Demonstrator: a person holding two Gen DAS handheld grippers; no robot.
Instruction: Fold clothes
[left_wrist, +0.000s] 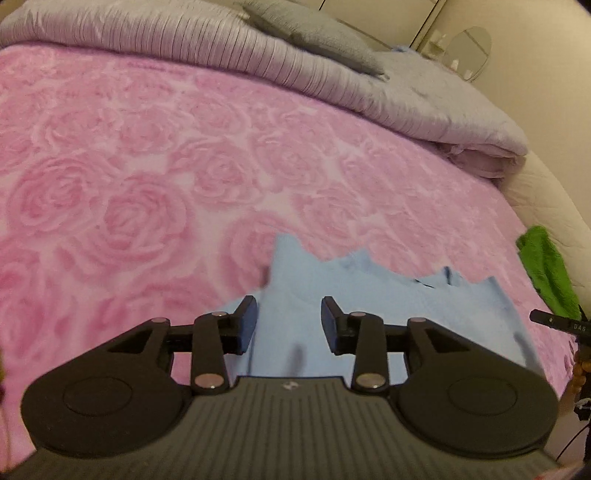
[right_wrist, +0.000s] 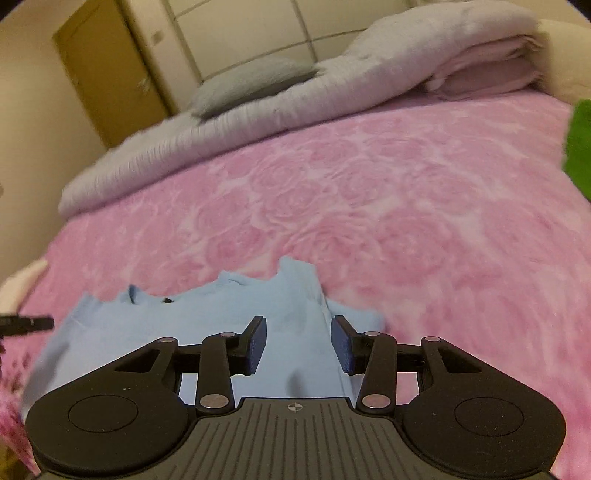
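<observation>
Cloth is the whole matter here: a light blue garment (left_wrist: 369, 295) lies on the pink rose-patterned blanket (left_wrist: 147, 184) of the bed, close to its near edge, with both tools poised over it. The left tool (left_wrist: 289, 321) has its fingers spread apart with nothing between them, over the garment's left part. The right tool (right_wrist: 298, 341) is likewise spread and empty, over the right part, where a raised crease or folded edge runs beside its right finger. The far edge of the garment looks jagged and rumpled, with a dark opening that may be a neckline, so it seems partly bunched rather than flat; whether it is being laid out or is already partway folded cannot be told.

To do well from this pose, each tool would best close on a single clean edge or corner, not a bunch of layers, and both should work level with one another so the cloth stays taut and square. The soft blanket may drag on the fabric, so lifting slightly beats sliding. A green cloth (left_wrist: 546, 273) lies near the bed's right edge, and a grey quilt (left_wrist: 258, 66) with a pillow (left_wrist: 314, 33) is heaped along the far edge, well clear of the work.
</observation>
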